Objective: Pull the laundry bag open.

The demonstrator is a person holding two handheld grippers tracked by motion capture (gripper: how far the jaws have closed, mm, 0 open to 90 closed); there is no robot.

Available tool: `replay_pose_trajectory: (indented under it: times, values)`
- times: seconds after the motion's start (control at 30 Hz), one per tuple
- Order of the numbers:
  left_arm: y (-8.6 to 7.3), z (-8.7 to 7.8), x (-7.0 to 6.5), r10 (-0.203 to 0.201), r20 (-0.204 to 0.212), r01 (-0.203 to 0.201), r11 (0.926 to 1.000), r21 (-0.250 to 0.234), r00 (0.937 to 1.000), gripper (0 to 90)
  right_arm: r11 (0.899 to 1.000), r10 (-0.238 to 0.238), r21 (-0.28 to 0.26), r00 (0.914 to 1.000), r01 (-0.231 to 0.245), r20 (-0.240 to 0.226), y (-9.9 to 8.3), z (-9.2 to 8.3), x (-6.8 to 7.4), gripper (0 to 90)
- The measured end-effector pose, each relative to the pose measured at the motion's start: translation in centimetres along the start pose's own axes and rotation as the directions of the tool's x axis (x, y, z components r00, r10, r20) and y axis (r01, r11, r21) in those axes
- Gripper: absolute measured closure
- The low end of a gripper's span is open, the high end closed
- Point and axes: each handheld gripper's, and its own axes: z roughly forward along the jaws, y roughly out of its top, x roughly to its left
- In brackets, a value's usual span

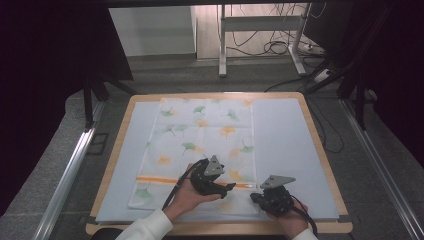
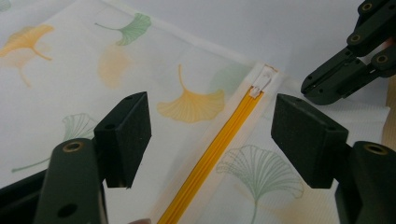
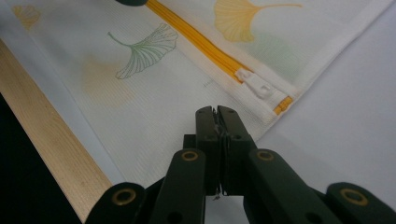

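A white cloth bag [image 1: 200, 135] printed with green and orange ginkgo leaves lies flat on the table. A yellow zipper [image 2: 219, 149] runs across its near end, and the white zipper pull [image 2: 261, 81] sits at the zipper's right end, close to the hem. My left gripper [image 2: 210, 135] hovers open over the zipper, one jaw on each side, touching nothing. My right gripper [image 3: 217, 112] is shut, its tips at the bag's hem just below the zipper pull [image 3: 254, 84]. Whether it pinches the fabric I cannot tell. From the high view the left gripper [image 1: 227, 189] and right gripper [image 1: 253, 197] are close together.
A pale blue mat [image 1: 285, 140] covers the wooden table, whose edge [image 3: 56, 149] runs near the bag's near hem. Beyond the table are a desk frame [image 1: 260, 30] and cables on the floor. Dark stands flank both sides.
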Motion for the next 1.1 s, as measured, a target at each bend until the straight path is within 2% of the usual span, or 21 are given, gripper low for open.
replay_pose_trajectory:
  times: [0.1,0.17,0.2,0.47,0.57,0.7,0.87,0.9,1.03,1.1]
  values:
    - [0.2,0.1,-0.2,-0.012,0.02,0.012,0.9999,-0.009,0.9997,28.4,1.0,0.0,0.006,1.0,0.0,-0.001,-0.1,0.1,0.0,86.8]
    - [0.5,0.2,-0.6,0.019,-0.002,-0.019,0.9996,-0.02,0.9998,28.6,1.0,-0.002,0.01,1.0,0.002,-0.002,0.0,0.1,0.0,86.8]
    - [0.6,0.2,-0.7,0.024,0.001,-0.024,0.9995,-0.022,0.9997,28.7,1.0,-0.005,0.012,1.0,0.005,-0.003,0.0,0.2,0.1,86.8]
    - [1.1,1.3,-1.1,0.034,0.012,-0.034,0.9994,-0.008,0.9993,29.5,1.0,-0.005,0.021,1.0,0.005,-0.007,-0.1,0.5,0.2,86.8]
    - [1.3,1.8,-1.2,0.056,0.012,-0.056,0.9984,0.003,0.9984,30.9,1.0,-0.008,0.021,0.9999,0.008,-0.008,-0.1,0.5,0.2,86.9]
    - [1.6,2.5,-1.2,0.033,0.023,-0.034,0.9994,0.002,0.9992,33.6,1.0,-0.013,0.021,0.9999,0.013,-0.006,-0.1,0.5,0.2,86.9]
    - [2.0,3.6,-1.4,0.04,0.062,-0.041,0.9991,0.012,0.9973,35.5,1.0,-0.006,0.023,1.0,0.006,-0.008,-0.1,0.5,0.2,86.9]
    - [2.1,3.8,-1.5,0.051,0.07,-0.052,0.9984,0.02,0.9963,36.1,1.0,-0.006,0.023,1.0,0.006,-0.008,-0.1,0.5,0.2,86.8]
    - [2.4,4.4,-1.7,0.056,0.083,-0.058,0.9981,0.019,0.995,39.7,1.0,-0.014,0.023,0.9999,0.014,-0.009,-0.1,0.5,0.2,86.8]
    - [2.5,4.9,-1.9,0.031,0.091,-0.032,0.9995,0.006,0.9954,42.0,1.0,-0.013,0.023,0.9999,0.013,-0.01,-0.1,0.5,0.2,86.9]
